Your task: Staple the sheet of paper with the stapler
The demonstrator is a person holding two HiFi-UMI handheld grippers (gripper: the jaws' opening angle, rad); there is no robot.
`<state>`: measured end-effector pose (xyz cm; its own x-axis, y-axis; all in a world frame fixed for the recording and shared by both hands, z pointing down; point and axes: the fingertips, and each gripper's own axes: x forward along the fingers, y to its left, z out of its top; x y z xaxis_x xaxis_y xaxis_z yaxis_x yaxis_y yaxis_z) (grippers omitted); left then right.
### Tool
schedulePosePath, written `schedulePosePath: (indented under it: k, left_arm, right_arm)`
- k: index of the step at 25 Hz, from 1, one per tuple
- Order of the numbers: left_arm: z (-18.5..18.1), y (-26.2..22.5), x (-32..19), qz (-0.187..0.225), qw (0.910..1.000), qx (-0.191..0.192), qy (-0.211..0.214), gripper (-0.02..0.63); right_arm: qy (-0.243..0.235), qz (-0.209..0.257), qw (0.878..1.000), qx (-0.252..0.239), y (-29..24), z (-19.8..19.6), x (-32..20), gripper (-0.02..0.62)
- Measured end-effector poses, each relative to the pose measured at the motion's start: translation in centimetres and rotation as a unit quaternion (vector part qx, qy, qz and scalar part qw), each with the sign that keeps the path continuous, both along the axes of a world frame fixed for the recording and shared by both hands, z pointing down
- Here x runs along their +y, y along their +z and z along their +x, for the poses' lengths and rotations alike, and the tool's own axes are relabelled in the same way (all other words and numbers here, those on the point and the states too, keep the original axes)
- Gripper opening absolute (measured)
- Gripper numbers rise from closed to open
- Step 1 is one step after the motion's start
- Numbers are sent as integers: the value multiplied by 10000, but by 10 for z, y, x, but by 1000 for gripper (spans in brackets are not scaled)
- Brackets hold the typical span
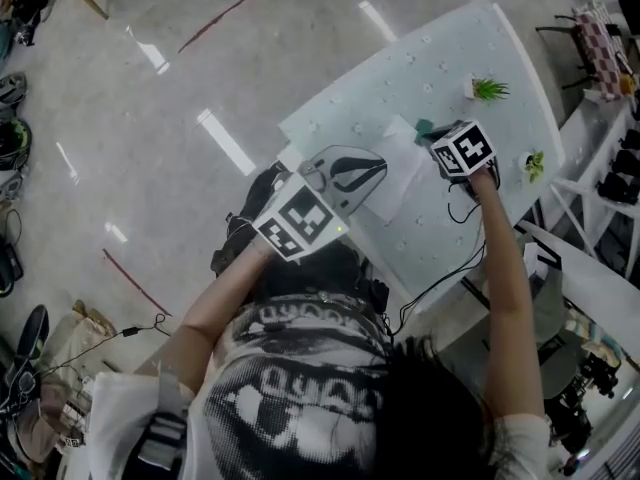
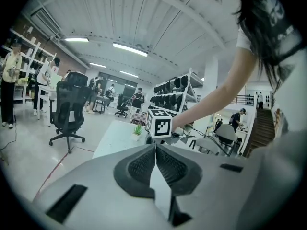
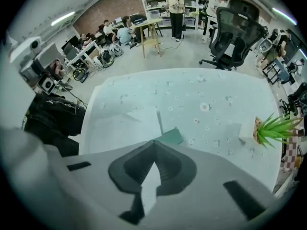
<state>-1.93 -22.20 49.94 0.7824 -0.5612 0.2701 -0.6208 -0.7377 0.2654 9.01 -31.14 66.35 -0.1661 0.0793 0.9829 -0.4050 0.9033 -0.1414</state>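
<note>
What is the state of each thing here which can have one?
Left claw, shut, nothing visible between its jaws.
Right claw, shut, tips near the stapler.
Stapler, on the table at the sheet's edge.
Sheet of paper, lying on the table.
Potted plant, upright.

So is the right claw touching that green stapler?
Cannot tell. In the right gripper view the shut right claw overlaps the green stapler, hiding any contact or gap.

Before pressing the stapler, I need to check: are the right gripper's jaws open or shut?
Shut: the right gripper shows its jaws meeting at the tips, with nothing between them.
</note>
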Motion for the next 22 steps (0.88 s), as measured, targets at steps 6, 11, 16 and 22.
schedulePosePath:
  k: [6, 11, 16, 22]
  left_arm:
    - [4, 7, -2, -69, 10000, 22, -49, 5]
    - [1, 5, -10, -42, 9998, 61, -174, 5]
    - [0, 7, -14, -39, 9996, 115, -259, 6]
    - [6, 5, -14, -17, 9995, 173, -246, 5]
  right_arm:
    - [-16, -177, 9998, 33, 2, 2, 1, 7]
    - [23, -287, 9996, 64, 2, 2, 2, 8]
    - [74, -430, 9990, 96, 5, 2, 2, 8]
    - [22, -549, 9981, 282, 5, 1, 0, 8]
